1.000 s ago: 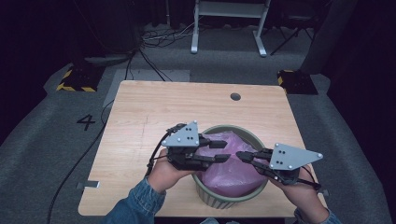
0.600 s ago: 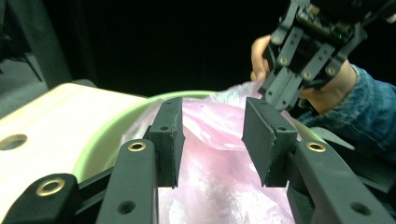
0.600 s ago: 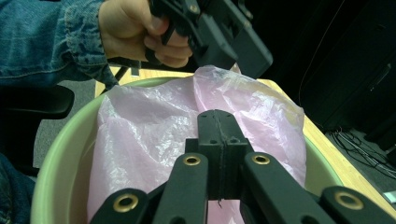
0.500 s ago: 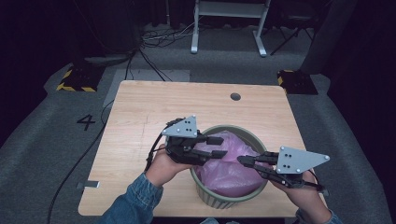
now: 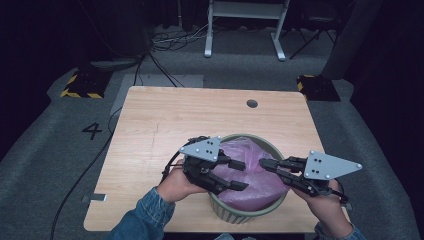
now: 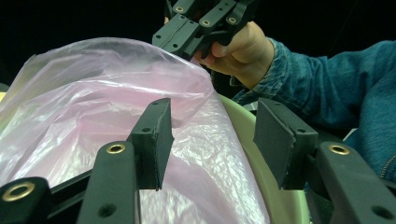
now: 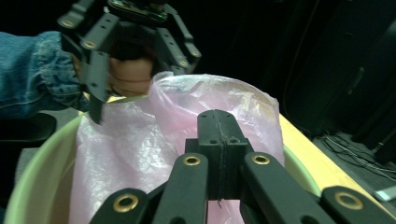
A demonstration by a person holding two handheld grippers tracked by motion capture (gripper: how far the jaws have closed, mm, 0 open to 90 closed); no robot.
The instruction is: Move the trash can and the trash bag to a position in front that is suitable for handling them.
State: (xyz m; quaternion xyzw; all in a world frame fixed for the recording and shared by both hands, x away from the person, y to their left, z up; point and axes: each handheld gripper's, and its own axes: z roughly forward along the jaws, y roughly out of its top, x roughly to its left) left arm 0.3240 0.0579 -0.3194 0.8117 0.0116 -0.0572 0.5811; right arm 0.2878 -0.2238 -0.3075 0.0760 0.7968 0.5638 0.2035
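Stood near the front edge of the table (image 5: 150, 115), toward its right corner: a green bin (image 5: 235, 212) with a pink bag (image 5: 250, 180) puffed up inside. Left gripper (image 5: 237, 175) spread apart, jaws just opening, bag plastic and bin rim between them, not pinched. Right gripper (image 5: 265, 164) pressed together, maybe on thin bag plastic; could not tell.

Thin crinkly glossy pink plastic bag (image 5: 250, 170), smooth matt green bin (image 5: 235, 212), light wood-grain table (image 5: 170, 120)
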